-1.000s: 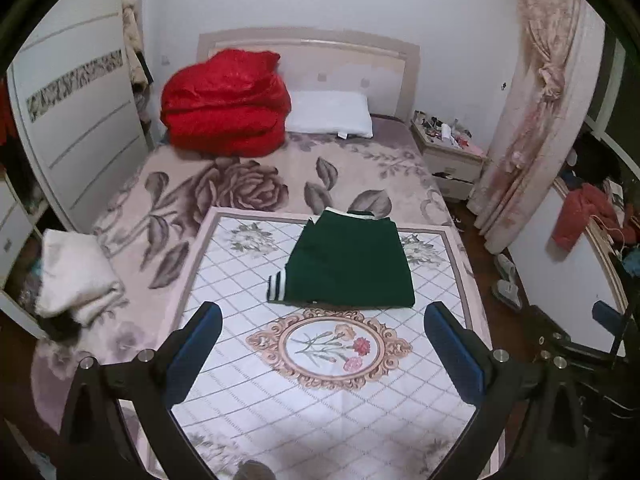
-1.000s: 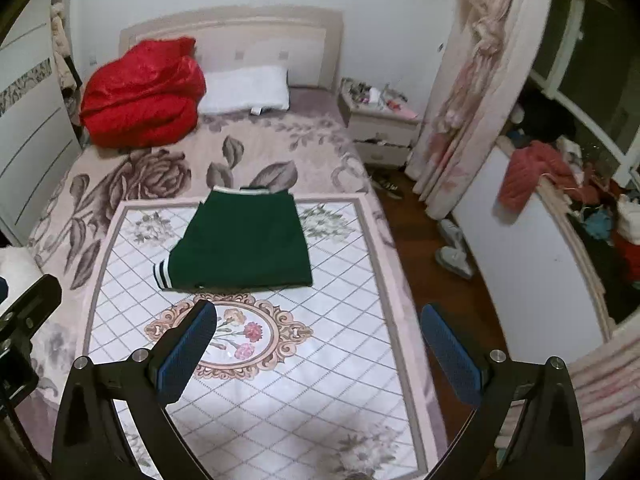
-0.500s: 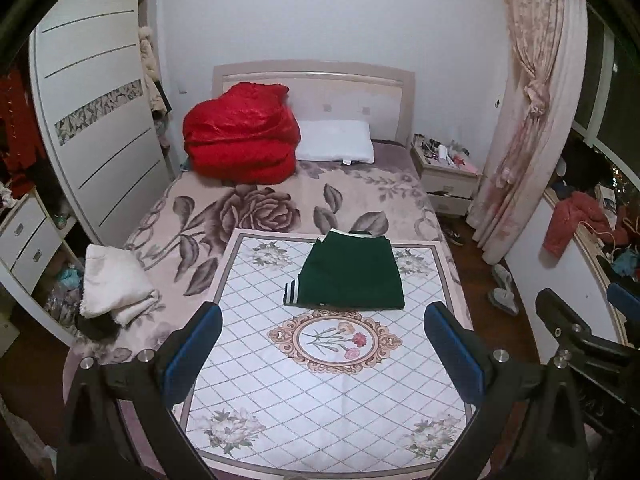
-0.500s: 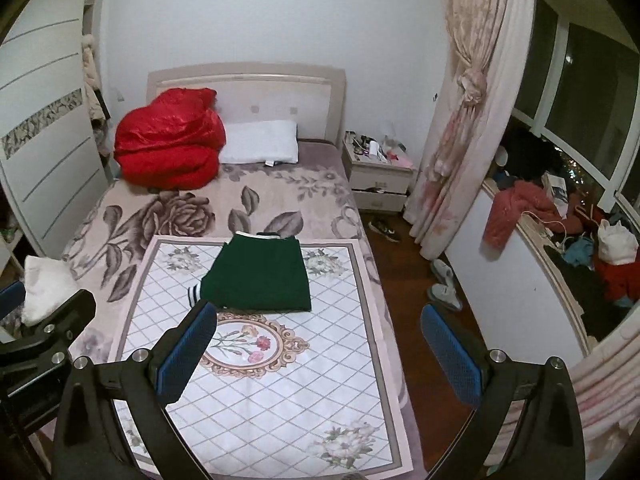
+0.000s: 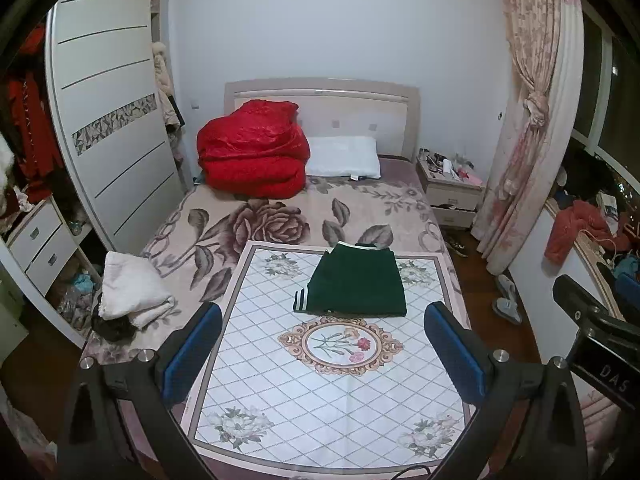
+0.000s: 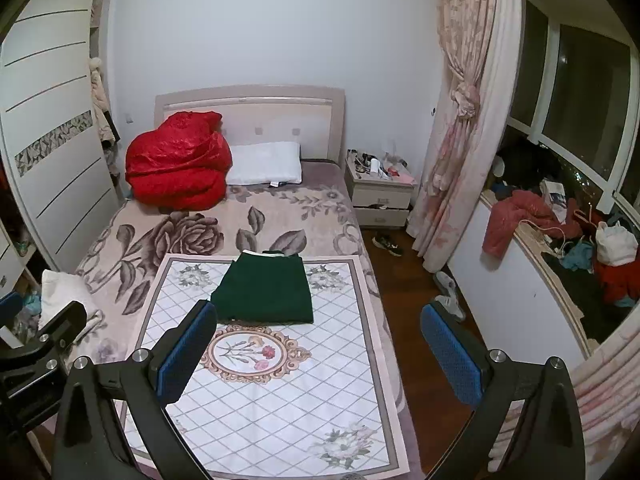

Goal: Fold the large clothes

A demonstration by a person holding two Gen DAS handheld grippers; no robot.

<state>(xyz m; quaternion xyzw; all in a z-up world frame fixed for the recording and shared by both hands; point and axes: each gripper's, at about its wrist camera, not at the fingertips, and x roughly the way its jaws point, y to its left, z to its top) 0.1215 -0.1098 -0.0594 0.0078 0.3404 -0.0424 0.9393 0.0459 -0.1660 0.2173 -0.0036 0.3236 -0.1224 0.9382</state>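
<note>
Bedroom interior seen from the foot of a bed [image 5: 280, 200] covered by a rose-patterned spread, with a white, lattice-printed floral mat [image 5: 332, 384] laid over its nearer half. Lower centre of both frames: the mat's oval flower medallion [image 5: 346, 346]. Just above the medallion lies the folded dark green garment [image 5: 356, 286], a compact rectangle resting flat on the mat; a striped white cuff shows at its lower left corner and a pale trim along its far edge. Upper left of centre: a bundled red quilt [image 5: 254, 152] against the headboard [image 5: 320, 96], touching a white pillow [image 5: 344, 158] to its right. Right of the bed: a cluttered bedside table [image 5: 452, 188] and a tied-back pink floral curtain [image 5: 532, 120]. Left edge: a white wardrobe [image 5: 108, 100]; at lower left of the left wrist view, a folded white cloth [image 5: 132, 288] sits at the bed's edge. Right edge of the right wrist view: a window ledge [image 6: 560, 248] heaped with clothing. Left gripper [image 5: 320, 356] and right gripper [image 6: 316, 356] fill the bottom of their respective frames, each with blue-padded fingers [image 5: 192, 348] spread wide apart, holding nothing and well clear of the garment. Part of the right gripper's black body appears at the lower right of the left wrist view.
</note>
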